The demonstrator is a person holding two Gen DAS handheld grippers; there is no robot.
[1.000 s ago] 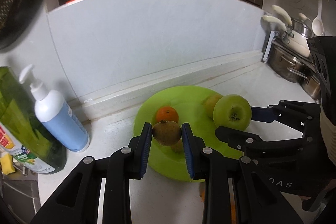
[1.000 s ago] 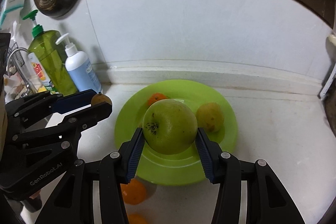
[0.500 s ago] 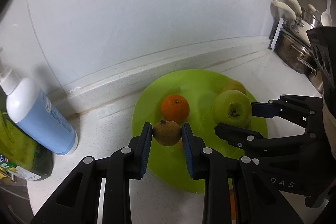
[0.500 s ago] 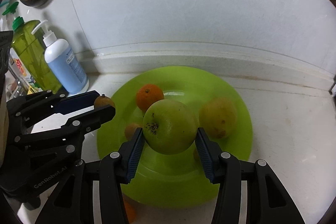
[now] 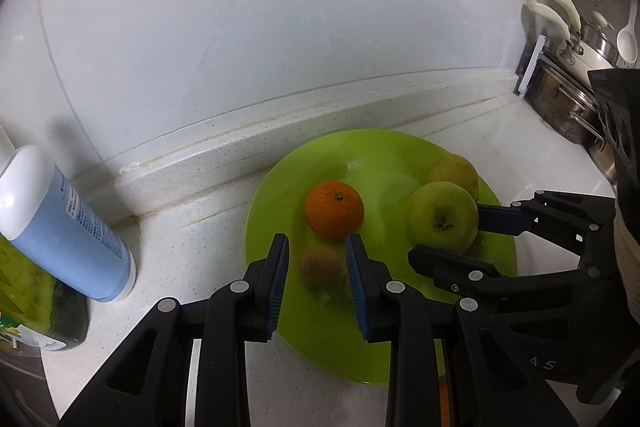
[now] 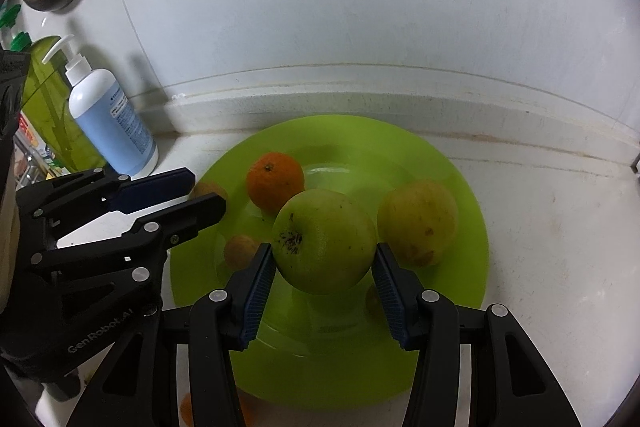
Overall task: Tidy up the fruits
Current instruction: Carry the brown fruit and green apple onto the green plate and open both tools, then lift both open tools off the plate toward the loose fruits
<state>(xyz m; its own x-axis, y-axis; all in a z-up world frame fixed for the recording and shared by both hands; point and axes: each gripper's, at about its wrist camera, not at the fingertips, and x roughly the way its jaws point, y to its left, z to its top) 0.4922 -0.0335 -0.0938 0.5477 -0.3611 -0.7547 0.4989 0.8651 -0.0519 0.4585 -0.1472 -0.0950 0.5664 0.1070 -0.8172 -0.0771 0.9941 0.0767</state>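
A lime-green plate [image 5: 384, 355] [image 6: 460, 163] lies on the white counter. On it sit an orange [image 5: 334, 210] [image 6: 275, 180], a yellow-green fruit [image 5: 454, 171] [image 6: 417, 221] and a small brown fruit [image 6: 240, 251]. My left gripper [image 5: 317, 273] [image 6: 198, 193] is open; a blurred small brown fruit [image 5: 320, 264] [image 6: 208, 191] drops between its blue pads over the plate's left part. My right gripper [image 6: 324, 275] [image 5: 452, 235] is shut on a green apple [image 6: 324, 241] [image 5: 442, 223], held just above the plate's middle.
A blue-and-white pump bottle [image 5: 60, 223] [image 6: 110, 123] and a green bottle [image 6: 48, 111] stand left by the wall ledge. Steel pots [image 5: 568, 99] stand at the far right. Orange fruit [image 6: 188, 407] lies on the counter in front of the plate.
Both grippers moved forward and lower over the plate. My left gripper opened and let go of the small brown fruit, which is falling. The right still holds the apple.
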